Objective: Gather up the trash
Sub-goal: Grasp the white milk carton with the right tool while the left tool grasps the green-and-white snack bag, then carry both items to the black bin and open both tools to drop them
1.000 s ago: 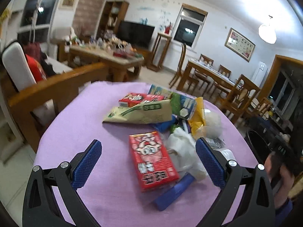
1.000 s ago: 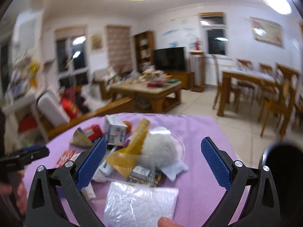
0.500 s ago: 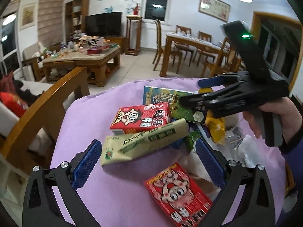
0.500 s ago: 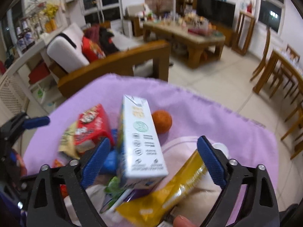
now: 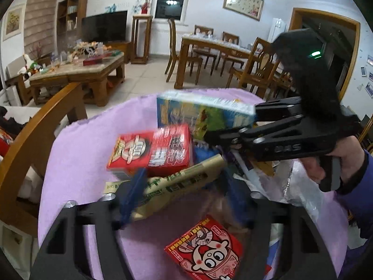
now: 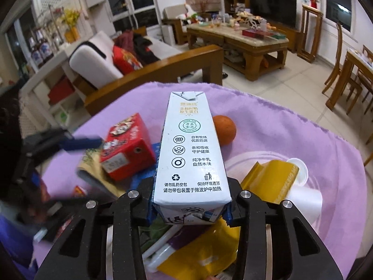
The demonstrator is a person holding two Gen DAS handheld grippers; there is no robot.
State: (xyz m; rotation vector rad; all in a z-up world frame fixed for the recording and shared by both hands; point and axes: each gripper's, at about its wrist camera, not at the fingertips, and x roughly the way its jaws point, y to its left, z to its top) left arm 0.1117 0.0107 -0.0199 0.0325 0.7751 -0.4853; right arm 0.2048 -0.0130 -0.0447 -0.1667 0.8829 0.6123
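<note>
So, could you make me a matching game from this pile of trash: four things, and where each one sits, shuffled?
Things
1. white rectangular cardboard milk carton
2. round orange fruit
3. red cardboard drink box
4. crumpled yellow foil wrapper

Places
A. on the purple cloth, partly hidden behind the carton
B. lying over a white plastic cup, right of the carton
C. clamped in the right gripper
D. left of the carton

Pairs: 1-C, 2-A, 3-D, 4-B

Round table under a purple cloth [image 6: 291, 128]. On it: 1 orange [image 6: 225, 129], 2 red cartons [image 5: 151, 150] [image 5: 205, 249], 1 beige packet [image 5: 177, 183], 1 yellow wrapper [image 6: 268, 182], 1 clear plastic bag [image 5: 300, 186].
</note>
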